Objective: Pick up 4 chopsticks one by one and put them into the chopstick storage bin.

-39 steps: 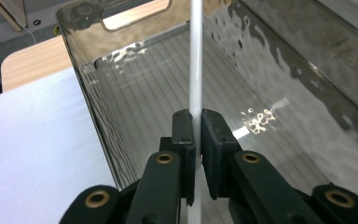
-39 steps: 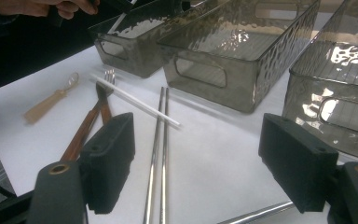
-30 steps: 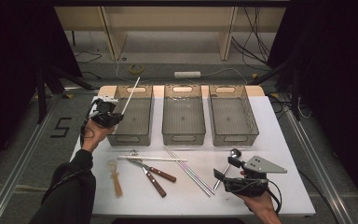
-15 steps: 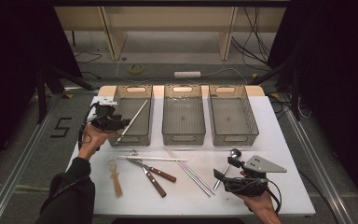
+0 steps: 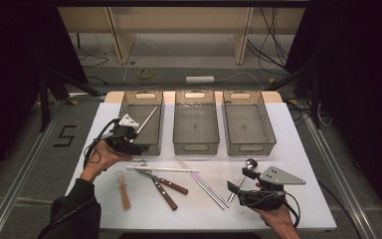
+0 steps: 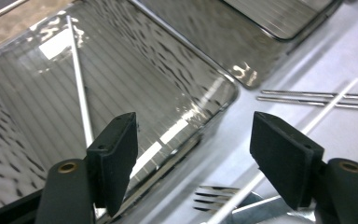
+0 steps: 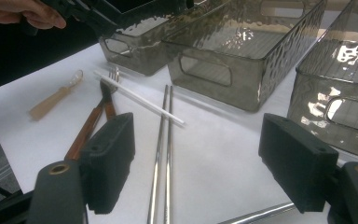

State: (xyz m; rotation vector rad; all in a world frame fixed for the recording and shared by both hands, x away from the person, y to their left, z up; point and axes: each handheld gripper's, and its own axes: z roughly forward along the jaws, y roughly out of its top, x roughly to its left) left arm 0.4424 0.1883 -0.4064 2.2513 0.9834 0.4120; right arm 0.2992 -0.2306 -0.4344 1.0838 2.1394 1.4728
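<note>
1. On the white table (image 5: 298, 134), three smoky transparent bins stand in a row along the far side: the left bin (image 5: 129, 107), the middle bin (image 5: 195, 142) and the right bin (image 5: 249, 139).
2. At the near rim of the left bin the left gripper (image 5: 138, 133) hovers with its jaws spread wide and nothing between them; the left gripper view shows both black pads apart above the bin's corner (image 6: 223, 88).
3. Inside that left bin lies a white chopstick (image 5: 147, 119), slanted, its far end up toward the bin's right wall; in the left gripper view it runs as a thin pale rod (image 6: 80, 93) across the ribbed floor, just beyond the left jaw and not touching it.
4. A second white chopstick (image 5: 161, 169) lies flat on the table in front of the left and middle bins, well clear of both grippers.
5. Just beneath it lie a fork and a knife with brown wooden handles (image 5: 169, 188), crossing each other near their metal ends.
6. To their left rests a small wooden spoon (image 5: 123, 189).
7. A pair of steel chopsticks (image 5: 202, 181) lies side by side on the diagonal, between the wooden-handled cutlery and the right gripper.
8. Near the table's front right, the right gripper (image 5: 239, 180) is held low, jaws wide apart and gripping nothing; in the right gripper view the steel chopsticks (image 7: 162, 154) run between its pads.
9. A metal spoon (image 5: 245, 171) lies on the table just beside the right gripper's jaws.
</note>
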